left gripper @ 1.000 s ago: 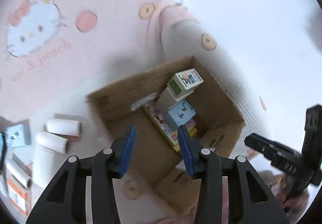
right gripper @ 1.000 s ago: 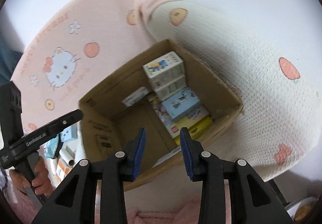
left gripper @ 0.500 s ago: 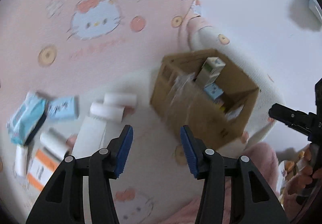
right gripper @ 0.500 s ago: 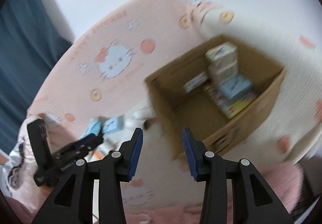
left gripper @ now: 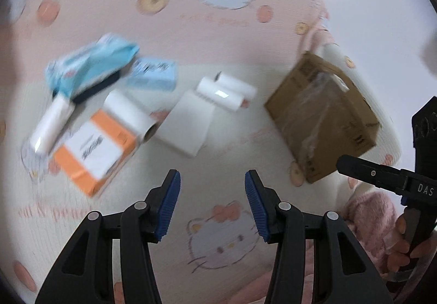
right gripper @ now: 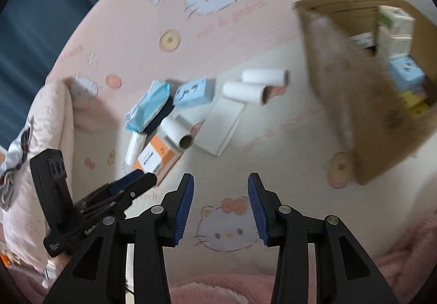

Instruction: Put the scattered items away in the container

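1. Blue-padded, the left gripper shows in its own view with jaws wide apart and nothing between them; they have just been opening. It hangs over the patterned bedspread. Ahead lie the scattered items: an orange box, white rolls, a notepad, a blue packet. The cardboard box shows only its outer walls here. At the right edge a hand holds the other tool.

2. The right gripper in its own view is likewise parted and empty, its jaws having just widened. Only this view looks into the cardboard box, where small cartons are stacked, and catches a dark blue curtain.
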Tool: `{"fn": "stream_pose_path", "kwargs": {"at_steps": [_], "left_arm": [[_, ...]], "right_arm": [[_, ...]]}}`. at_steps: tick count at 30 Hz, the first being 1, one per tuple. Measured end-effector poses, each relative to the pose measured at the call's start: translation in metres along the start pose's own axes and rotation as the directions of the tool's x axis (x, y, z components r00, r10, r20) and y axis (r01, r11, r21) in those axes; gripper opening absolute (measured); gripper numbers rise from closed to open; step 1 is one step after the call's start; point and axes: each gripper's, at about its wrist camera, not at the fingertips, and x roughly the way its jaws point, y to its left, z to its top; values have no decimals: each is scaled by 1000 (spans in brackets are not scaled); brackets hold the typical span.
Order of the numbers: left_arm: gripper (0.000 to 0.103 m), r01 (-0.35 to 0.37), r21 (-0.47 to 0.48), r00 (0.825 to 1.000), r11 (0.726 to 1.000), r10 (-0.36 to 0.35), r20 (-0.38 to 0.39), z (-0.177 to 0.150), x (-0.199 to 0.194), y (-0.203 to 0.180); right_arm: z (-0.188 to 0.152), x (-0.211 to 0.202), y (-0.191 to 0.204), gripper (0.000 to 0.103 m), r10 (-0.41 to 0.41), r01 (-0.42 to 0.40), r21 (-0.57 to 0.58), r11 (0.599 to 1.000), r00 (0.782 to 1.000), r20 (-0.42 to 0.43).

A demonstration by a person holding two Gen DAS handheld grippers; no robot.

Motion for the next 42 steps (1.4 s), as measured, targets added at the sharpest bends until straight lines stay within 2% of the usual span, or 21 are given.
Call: {"fn": "stream_pose_path", "kwargs": {"at_steps": [4,9,18,23,28,32,35,38,40,41,42], "left_arm": [[54,44,-114,998,992,-48,-29,-2,16,30],[54,50,-144,999,988,-51,-3,8,34,37],[54,51,-202,997,978,-62,-50,19,83,43],[54,19,-293,997,956,-41,-68,16,105,55],[54,3,-329,998,944,-22,-55,26,105,59],[54,-7,-305,999,952,-7,-44,38,97,54],[54,-9,-291,998,957,-8,-58,46,90,46],[54,15,-208,998,978,-28,-60,58,74,17],[55,32,-79,999,996,-35,-40,68,60,-22],[59,44,-33,999,998,-45,-28,71,55,-37],[62,61,24,998,998,-60,-14,75,49,-56]], "right_arm": [[4,42,6,48,38,-37,15,999,995,-89],[24,83,3,49,28,-24,29,999,987,-155],[48,125,-27,49,44,-26,93,995,980,-194],[57,151,-51,49,49,-20,146,989,979,-197],[64,167,-66,49,69,-29,197,980,978,-196],[69,163,-60,49,58,-27,180,983,984,-167],[76,155,-45,49,-4,24,123,992,987,-162],[83,115,-21,49,-65,71,51,996,992,-108],[85,66,-9,49,-161,161,10,987,986,-40],[85,47,-7,49,-218,218,-3,976,976,-21],[84,21,-8,52,-301,301,-10,953,953,3]]}}
